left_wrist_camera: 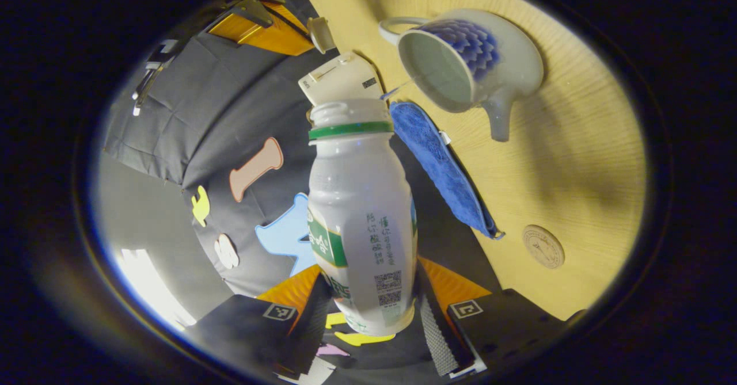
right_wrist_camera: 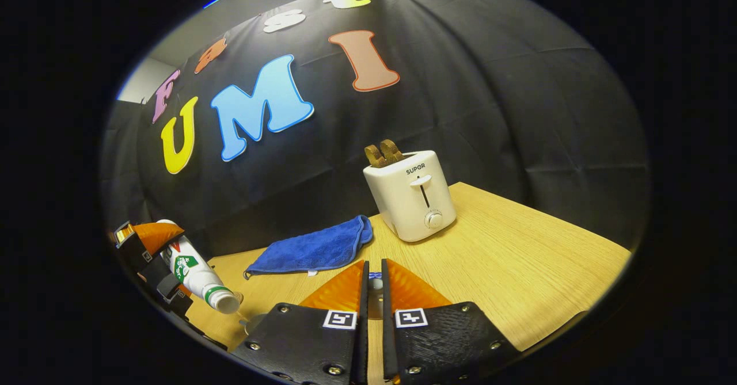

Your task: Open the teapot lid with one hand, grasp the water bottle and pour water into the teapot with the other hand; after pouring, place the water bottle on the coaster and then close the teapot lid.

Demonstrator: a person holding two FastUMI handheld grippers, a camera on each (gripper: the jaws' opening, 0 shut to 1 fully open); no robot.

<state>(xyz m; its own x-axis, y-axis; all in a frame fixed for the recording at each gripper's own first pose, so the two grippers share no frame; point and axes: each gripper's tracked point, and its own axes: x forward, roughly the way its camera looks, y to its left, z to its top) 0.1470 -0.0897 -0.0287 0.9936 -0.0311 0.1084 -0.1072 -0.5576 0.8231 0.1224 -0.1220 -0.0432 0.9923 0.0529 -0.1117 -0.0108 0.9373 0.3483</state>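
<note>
Between my left gripper's [left_wrist_camera: 368, 316] fingers sits the water bottle [left_wrist_camera: 363, 218], clamped near its base on both sides and tipped over with its uncapped mouth toward the teapot [left_wrist_camera: 478, 63]. A thin stream of water [left_wrist_camera: 397, 90] runs from the mouth into the open pot, which stands lidless on the wooden table [left_wrist_camera: 576, 160], spout pointing away from the bottle. Near the table's edge lies the round coaster [left_wrist_camera: 543, 247] — bare, well apart from the pot. A blue cloth [left_wrist_camera: 437, 166] lies between bottle and table edge in the left gripper view.

My right gripper [right_wrist_camera: 374, 293] is drawn nearly together on something small and blue-and-white — I take it for the teapot lid [right_wrist_camera: 375, 281], though little of it shows. From the right gripper view, the white toaster [right_wrist_camera: 410, 198] stands behind the cloth's end.
</note>
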